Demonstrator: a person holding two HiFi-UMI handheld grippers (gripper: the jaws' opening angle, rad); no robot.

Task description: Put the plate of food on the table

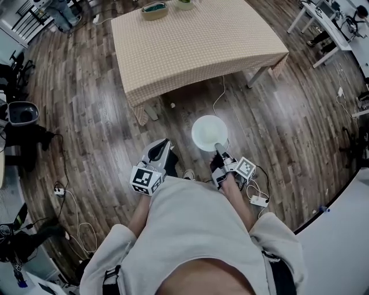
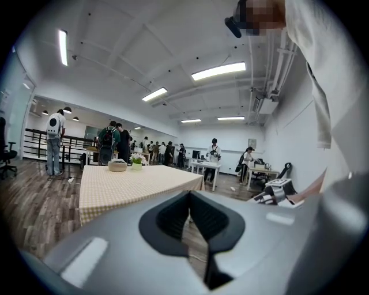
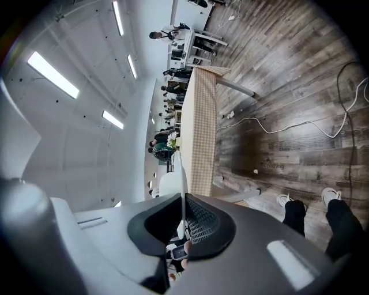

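A round white plate (image 1: 209, 132) hangs level above the wooden floor, a short way in front of the person. Its face looks plain white from above. My right gripper (image 1: 219, 151) is shut on the plate's near rim. In the right gripper view the plate (image 3: 183, 173) shows edge-on as a thin white line, clamped by my right gripper (image 3: 183, 222). My left gripper (image 1: 161, 145) is held low beside it, shut and empty. The left gripper (image 2: 191, 203) points at the table (image 2: 132, 178). The table (image 1: 196, 40) has a checked cloth and stands just ahead.
A bowl (image 1: 154, 10) and a small plant pot (image 1: 184, 3) stand at the table's far edge. Cables (image 1: 219, 95) and a power strip (image 1: 258, 200) lie on the floor near the person's feet. White desks (image 1: 326, 23) stand at the far right, and several people are in the background.
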